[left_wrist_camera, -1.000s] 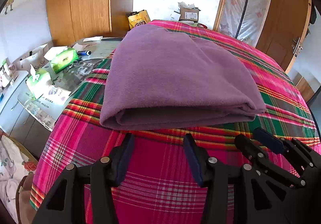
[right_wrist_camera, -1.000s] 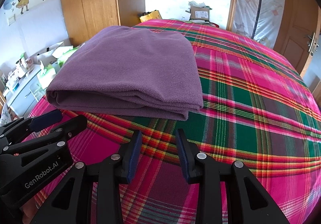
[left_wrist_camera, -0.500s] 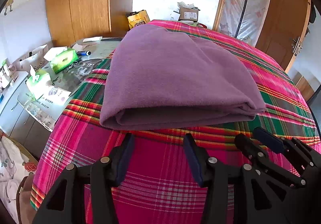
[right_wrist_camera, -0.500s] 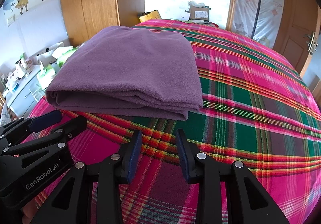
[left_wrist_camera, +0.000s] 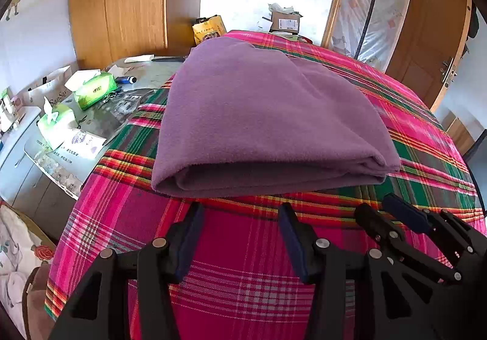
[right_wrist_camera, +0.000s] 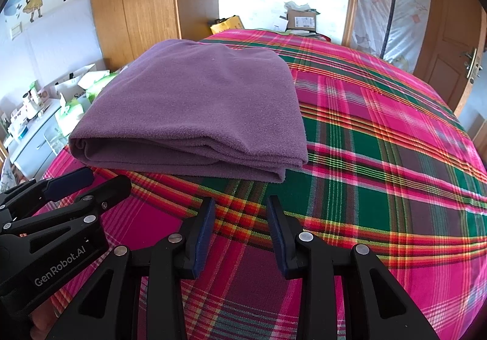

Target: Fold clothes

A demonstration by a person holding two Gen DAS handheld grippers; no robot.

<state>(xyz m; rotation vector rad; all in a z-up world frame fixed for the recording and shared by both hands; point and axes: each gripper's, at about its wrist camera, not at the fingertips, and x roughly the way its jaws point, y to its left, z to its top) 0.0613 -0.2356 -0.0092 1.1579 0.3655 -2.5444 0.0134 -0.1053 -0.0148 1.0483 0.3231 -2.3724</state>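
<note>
The purple garment (left_wrist_camera: 268, 114) lies folded on the bed (right_wrist_camera: 380, 157), just ahead of your open, empty left hand-held gripper (left_wrist_camera: 240, 212) and right hand-held gripper (right_wrist_camera: 240, 206); left sits nearer.

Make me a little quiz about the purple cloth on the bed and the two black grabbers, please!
1. True or false: the purple cloth lies folded on the plaid bedspread.
2. Is anything held between the fingers of the right gripper?
   A. a corner of the cloth
   B. a tissue pack
   C. nothing
3. Fill in: the left gripper is ____ and sits just short of the cloth's near edge.

Key
1. True. It lies in a neat stack of layers.
2. C. The fingers stand apart over bare bedspread.
3. Open. It touches nothing.
</note>
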